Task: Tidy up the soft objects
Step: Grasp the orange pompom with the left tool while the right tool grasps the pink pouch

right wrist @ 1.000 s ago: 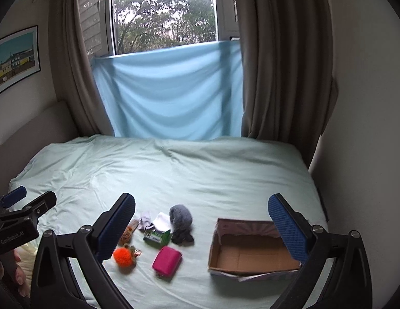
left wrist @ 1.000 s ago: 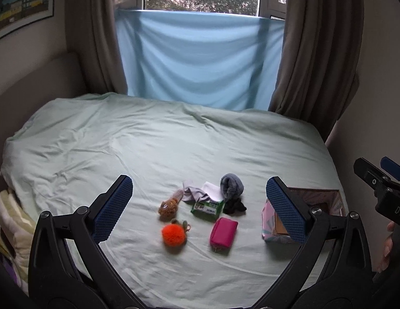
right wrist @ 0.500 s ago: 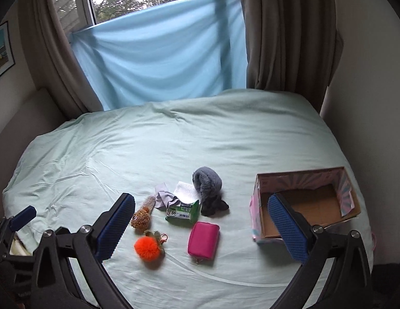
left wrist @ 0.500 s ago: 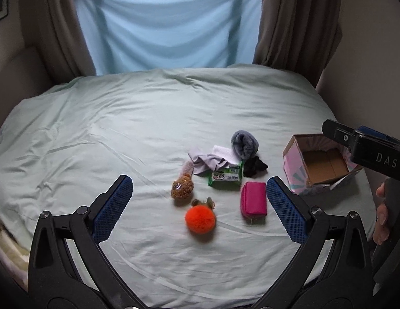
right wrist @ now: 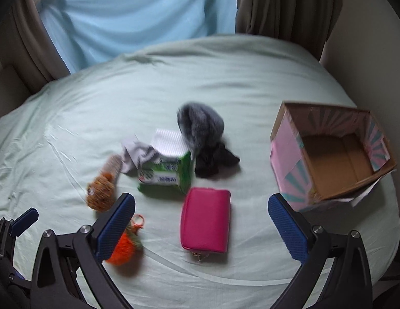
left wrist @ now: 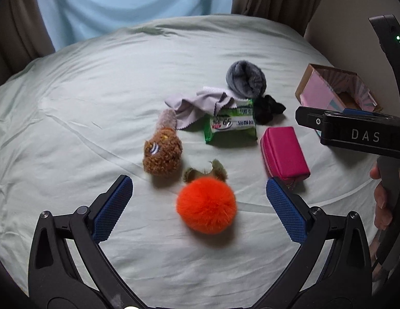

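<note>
An orange pom-pom lies on the pale green bed sheet, between the open fingers of my left gripper. A brown plush toy, a green tissue pack, a grey cloth, a grey fuzzy roll, a black fabric piece and a pink pouch lie around it. My right gripper is open and empty above the pink pouch. An open pink cardboard box stands to the right.
Blue fabric and brown curtains hang behind the bed. The wall runs close along the right side of the bed. The right gripper's body crosses the left wrist view above the pouch.
Both grippers have moved forward and down toward the pile. The objects now appear much larger, and the pom-pom now lies between the left fingers.
</note>
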Demonstrator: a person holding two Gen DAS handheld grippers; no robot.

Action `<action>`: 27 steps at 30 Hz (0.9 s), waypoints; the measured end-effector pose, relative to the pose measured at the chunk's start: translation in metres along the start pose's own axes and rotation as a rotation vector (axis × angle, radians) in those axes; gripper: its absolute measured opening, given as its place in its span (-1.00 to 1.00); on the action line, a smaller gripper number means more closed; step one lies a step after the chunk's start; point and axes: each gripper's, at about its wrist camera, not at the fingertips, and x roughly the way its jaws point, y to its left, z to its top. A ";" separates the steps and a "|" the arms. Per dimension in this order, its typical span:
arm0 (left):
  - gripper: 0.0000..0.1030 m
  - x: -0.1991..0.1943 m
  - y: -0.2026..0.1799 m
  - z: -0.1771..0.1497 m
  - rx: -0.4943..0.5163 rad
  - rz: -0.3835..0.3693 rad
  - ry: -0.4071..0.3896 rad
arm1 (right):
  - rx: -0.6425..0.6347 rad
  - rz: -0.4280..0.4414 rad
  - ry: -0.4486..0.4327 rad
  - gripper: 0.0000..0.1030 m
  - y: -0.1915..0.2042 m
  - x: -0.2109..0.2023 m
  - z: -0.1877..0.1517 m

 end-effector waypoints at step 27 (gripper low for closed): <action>-0.10 0.104 -0.004 -0.030 -0.006 0.027 0.098 | 0.069 -0.021 0.122 0.38 -0.012 0.115 -0.042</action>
